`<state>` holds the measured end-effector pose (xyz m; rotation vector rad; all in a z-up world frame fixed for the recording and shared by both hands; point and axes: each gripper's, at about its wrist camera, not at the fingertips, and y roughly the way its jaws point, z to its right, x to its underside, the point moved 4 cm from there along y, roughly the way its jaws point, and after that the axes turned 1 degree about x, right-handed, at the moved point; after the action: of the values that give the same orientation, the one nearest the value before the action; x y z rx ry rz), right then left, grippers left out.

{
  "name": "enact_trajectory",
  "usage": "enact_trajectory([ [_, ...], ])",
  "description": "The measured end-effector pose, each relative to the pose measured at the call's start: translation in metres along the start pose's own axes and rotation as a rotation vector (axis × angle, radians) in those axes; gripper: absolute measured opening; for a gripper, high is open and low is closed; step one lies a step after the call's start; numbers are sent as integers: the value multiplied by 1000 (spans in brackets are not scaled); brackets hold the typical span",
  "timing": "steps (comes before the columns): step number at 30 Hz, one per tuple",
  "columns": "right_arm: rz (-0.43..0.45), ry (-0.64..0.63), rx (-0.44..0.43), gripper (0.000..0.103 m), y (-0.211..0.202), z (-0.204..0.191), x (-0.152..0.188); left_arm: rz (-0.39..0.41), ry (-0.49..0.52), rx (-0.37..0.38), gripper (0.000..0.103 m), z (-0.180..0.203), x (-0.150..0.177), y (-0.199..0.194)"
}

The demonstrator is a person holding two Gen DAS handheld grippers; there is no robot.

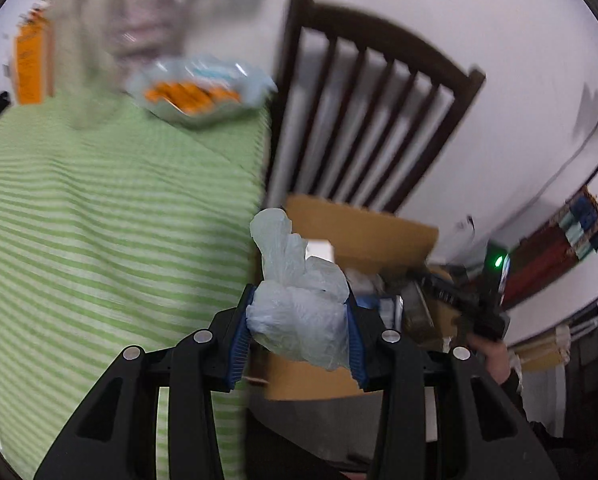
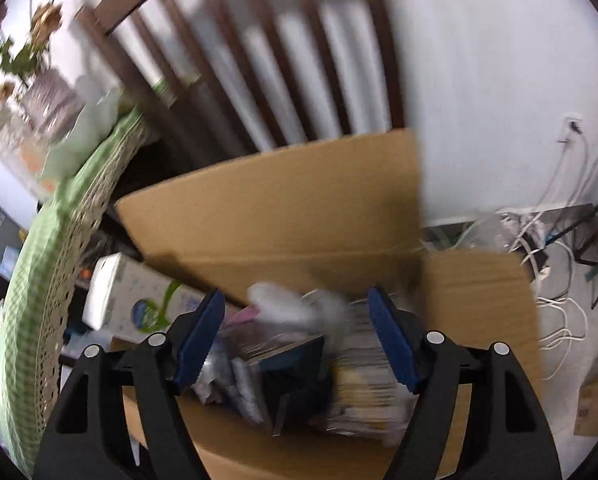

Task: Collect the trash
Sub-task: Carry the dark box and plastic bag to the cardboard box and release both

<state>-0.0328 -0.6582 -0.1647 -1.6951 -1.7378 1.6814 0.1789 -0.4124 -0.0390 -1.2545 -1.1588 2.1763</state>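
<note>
Cardboard box (image 2: 299,208) off bench (image 1: 99,220) edge already holds trash; right claw (image 2: 297,336) wide, empty above it; left claw (image 1: 299,328) grips crumpled plastic bag (image 1: 295,304), not yet dropped; snack tray (image 1: 199,92) left at bench corner

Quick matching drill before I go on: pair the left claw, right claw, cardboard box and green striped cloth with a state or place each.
Things:
1. left claw
2. right claw
3. cardboard box
4. green striped cloth

States or places:
A. covers the table
B. open, nothing pressed between its pads
C. beside the dark chair, holding trash
D. shut on a crumpled pale plastic bag

Pairs: 1-D, 2-B, 3-C, 4-A
</note>
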Motion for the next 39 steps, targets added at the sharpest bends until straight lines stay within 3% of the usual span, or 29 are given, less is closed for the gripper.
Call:
enact_trajectory([
  [5, 51, -4, -21, 71, -22, 12, -3, -140, 41, 46, 38, 39, 20, 62],
  [8, 53, -41, -74, 68, -31, 12, 1, -216, 69, 20, 38, 51, 30, 98],
  [10, 19, -78, -121, 30, -28, 3, 5, -256, 73, -12, 38, 48, 36, 117],
  [11, -22, -107, -162, 21, -24, -5, 12, -288, 60, -17, 38, 44, 40, 128],
  [12, -57, -126, -191, 4, -20, -11, 18, -309, 49, -23, 38, 41, 43, 136],
  [13, -95, -150, -211, 3, -15, -18, 27, -327, 46, -32, 38, 38, 46, 144],
  [18, -266, -118, -199, 2, 41, -19, 59, -400, 42, -92, 38, 24, 58, 176],
  [20, -293, -89, -170, 2, 55, -17, 64, -435, 15, -119, 38, 19, 61, 186],
  [27, -170, -89, -146, 8, 22, -10, 36, -451, -3, -137, 40, 14, 56, 204],
  [31, -128, -80, -135, 18, 6, -4, 28, -451, -34, -166, 41, 7, 53, 218],
  [33, -125, -82, -133, 24, 5, -6, 31, -433, -88, -181, 47, -2, 49, 222],
  [34, -124, -84, -132, 27, 6, -6, 30, -431, -114, -201, 59, -7, 48, 223],
  [36, -125, -94, -129, 29, 3, -7, 35, -434, -177, -167, 65, -10, 47, 221],
  [39, -120, -99, -130, 30, 2, -8, 36, -418, -134, -156, 74, -3, 42, 207],
])
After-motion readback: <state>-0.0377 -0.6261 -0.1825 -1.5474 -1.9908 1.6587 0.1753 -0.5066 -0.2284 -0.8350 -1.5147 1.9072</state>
